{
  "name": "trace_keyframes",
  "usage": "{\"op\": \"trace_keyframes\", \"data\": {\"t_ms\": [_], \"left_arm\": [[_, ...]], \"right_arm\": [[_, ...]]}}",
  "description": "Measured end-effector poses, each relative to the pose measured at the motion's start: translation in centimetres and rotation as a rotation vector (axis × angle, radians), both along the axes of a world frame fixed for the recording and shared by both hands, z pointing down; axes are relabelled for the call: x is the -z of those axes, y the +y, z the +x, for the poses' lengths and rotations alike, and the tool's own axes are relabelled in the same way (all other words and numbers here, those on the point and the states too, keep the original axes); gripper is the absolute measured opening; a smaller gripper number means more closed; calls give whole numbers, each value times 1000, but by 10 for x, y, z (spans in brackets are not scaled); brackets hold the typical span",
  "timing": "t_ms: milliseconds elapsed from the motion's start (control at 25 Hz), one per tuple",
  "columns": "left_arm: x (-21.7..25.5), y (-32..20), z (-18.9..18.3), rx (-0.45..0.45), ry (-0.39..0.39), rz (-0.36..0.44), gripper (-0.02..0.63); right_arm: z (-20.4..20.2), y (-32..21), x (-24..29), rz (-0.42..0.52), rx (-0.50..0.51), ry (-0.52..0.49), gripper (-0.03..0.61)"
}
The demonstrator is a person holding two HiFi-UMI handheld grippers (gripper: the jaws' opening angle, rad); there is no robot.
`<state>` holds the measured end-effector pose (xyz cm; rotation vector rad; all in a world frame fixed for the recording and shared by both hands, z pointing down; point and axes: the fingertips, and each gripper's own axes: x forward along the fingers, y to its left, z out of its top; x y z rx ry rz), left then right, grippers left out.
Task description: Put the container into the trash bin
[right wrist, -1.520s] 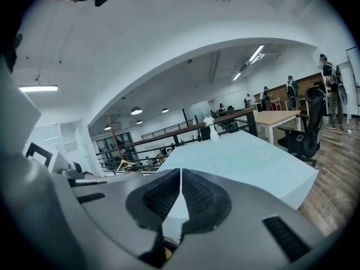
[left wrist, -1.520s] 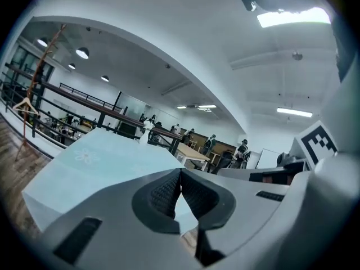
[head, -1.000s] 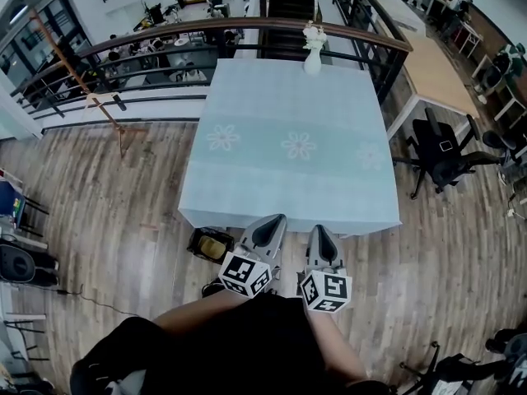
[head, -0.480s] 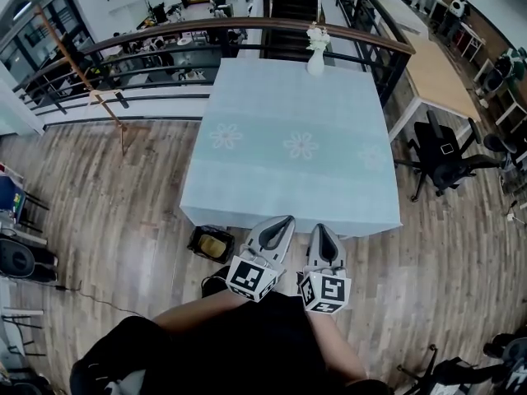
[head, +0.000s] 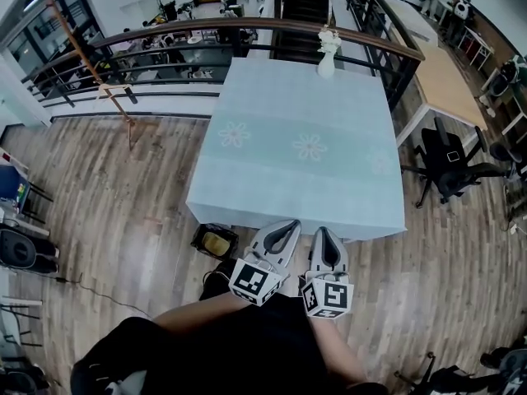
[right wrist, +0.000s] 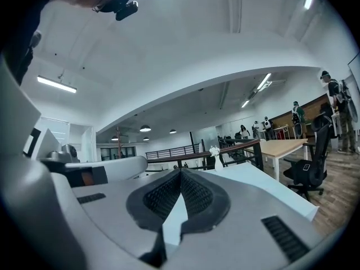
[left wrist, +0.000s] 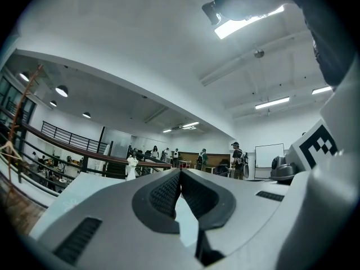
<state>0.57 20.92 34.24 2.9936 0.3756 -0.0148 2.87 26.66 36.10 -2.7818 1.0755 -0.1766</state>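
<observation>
A small black trash bin [head: 216,242] stands on the wooden floor by the near left corner of the table [head: 272,183], and something yellowish lies inside it. My left gripper [head: 289,224] and right gripper [head: 321,232] hang side by side close to my body, just in front of the table's near edge and to the right of the bin. Both are shut with nothing between the jaws: the left gripper [left wrist: 180,172] and right gripper [right wrist: 180,171] have their pads pressed together at the tips. No container shows on the table.
The table wears a light blue cloth, and a white vase of flowers [head: 328,56] stands at its far edge. A railing [head: 247,28] runs behind it. A black office chair [head: 449,167] and a wooden desk [head: 445,76] stand to the right.
The left gripper has swung slightly right, closer to the right gripper. The view has shifted a little, with the table a bit further right. Both grippers stay shut.
</observation>
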Motion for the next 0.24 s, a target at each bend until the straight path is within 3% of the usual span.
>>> {"op": "trace_keyframes", "data": {"t_ms": [240], "left_arm": [[1, 2, -4, -4, 8, 20, 14]], "right_arm": [[-3, -2, 0, 4, 1, 10, 32]]}}
